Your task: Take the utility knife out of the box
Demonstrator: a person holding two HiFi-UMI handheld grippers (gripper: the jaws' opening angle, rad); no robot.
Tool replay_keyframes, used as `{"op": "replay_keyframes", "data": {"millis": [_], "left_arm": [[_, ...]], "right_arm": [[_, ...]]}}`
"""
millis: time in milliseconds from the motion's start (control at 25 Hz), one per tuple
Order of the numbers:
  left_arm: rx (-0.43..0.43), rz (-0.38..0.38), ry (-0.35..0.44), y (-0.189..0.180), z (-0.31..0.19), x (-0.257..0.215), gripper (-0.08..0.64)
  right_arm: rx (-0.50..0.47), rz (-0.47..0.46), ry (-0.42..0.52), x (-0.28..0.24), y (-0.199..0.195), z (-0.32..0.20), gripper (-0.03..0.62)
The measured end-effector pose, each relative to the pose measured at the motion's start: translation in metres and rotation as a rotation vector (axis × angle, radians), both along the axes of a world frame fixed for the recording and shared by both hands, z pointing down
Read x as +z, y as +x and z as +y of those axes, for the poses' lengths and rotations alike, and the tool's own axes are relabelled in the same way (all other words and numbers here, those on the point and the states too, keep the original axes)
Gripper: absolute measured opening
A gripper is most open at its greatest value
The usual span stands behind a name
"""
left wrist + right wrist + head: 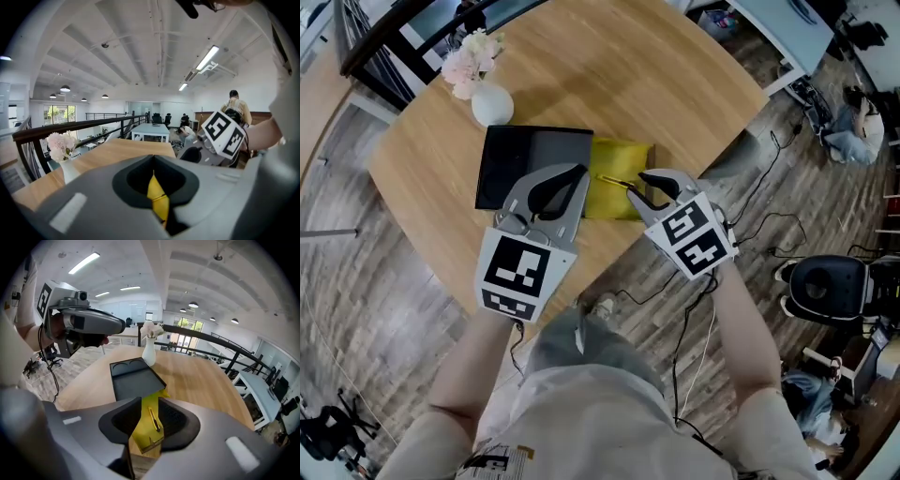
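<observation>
Looking down on a round wooden table (675,84): at far left stands a white vase (491,103) with pale pink flowers (472,61). Just near of the vase lies a black tray (525,155), flat on the wood; the right gripper view shows two round recesses at its far end. Left gripper (579,173) is over the tray's near right part, pointing toward the far right. Its jaws meet at the tips and grip nothing; in the left gripper view only a thin yellow sliver shows through the slit behind the tips. Contact with the tray cannot be judged. To the right of the tray, right up against its right edge, lies the yellow box (623,159), open at the top and close to the near rim of the table. The utility knife (614,181) lies inside the box, a slim yellow body with a dark part, untouched. Right gripper (637,185) is at the box's right near corner, angled down toward it. Its jaws stand wide apart, and the right gripper view shows box and knife framed in the gap between them, with neither pad on either. Cables trail across the grey plank floor (356,281) at the right.
</observation>
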State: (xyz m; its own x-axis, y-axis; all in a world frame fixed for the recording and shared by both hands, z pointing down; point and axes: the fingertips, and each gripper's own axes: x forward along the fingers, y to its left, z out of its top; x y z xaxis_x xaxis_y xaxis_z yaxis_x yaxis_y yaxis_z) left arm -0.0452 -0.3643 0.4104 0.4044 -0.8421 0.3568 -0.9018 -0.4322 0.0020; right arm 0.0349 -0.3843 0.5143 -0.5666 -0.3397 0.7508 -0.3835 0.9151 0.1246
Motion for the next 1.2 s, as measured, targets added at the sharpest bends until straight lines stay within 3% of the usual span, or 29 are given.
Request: {"op": "replay_keyframes", "data": {"millis": [240, 640, 840, 1200], "left_arm": [[-0.016, 0.015, -0.099, -0.008, -0.018, 0.051, 0.002], [0.006, -0.011, -0.236, -0.007, -0.018, 0.121, 0.002], [0.012, -0.040, -0.271, -0.009, -0.013, 0.142, 0.002], [0.015, -0.051, -0.311, -0.018, -0.006, 0.162, 0.002]], "right_arm": [[-0.037, 0.093, -0.095, 0.070, -0.010, -0.020, 0.133], [-0.149, 0.306, -0.135, 0.148, -0.011, -0.029, 0.136], [-0.160, 0.422, -0.156, 0.181, -0.012, -0.034, 0.121], [-0.155, 0.462, -0.203, 0.203, -0.017, -0.035, 0.110]]}}
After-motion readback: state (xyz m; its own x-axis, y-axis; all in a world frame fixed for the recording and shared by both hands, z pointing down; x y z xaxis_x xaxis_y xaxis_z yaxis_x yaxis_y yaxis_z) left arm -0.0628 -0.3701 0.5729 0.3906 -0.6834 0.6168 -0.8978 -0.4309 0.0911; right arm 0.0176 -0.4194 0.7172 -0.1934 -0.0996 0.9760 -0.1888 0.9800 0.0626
